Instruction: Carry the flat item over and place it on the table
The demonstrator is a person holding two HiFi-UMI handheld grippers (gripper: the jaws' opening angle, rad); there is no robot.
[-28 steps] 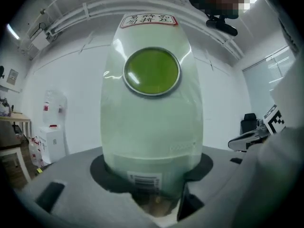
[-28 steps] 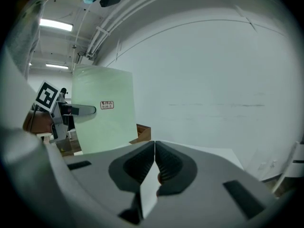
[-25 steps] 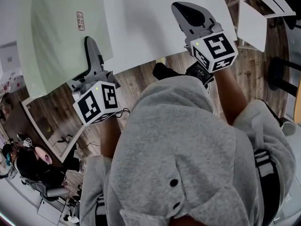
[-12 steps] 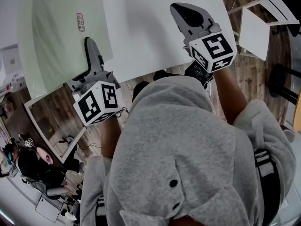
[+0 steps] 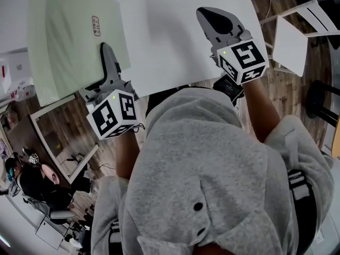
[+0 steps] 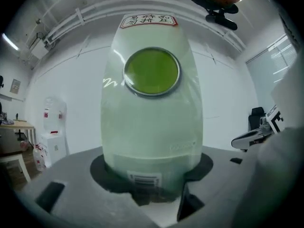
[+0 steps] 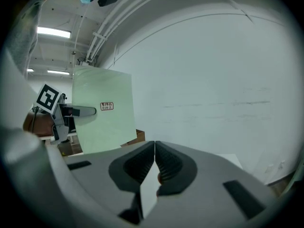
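Left gripper (image 5: 110, 62) clamped on near edge of pale green board (image 5: 69, 41); right gripper (image 5: 218, 23) pinched shut on thin white panel (image 5: 170, 31) — both flat items held out over wooden floor (image 5: 64, 126); likely risk: edge-only grips — long overhang could lever either loose; the boards, just beside each other, could knock together.

A red-bordered label (image 6: 148, 20) is showing two rows of characters at the pale green board's (image 6: 152, 122) 12 o'clock end, too blurred to read; a barcode sticker (image 6: 142, 178) is sitting at 6 o'clock.
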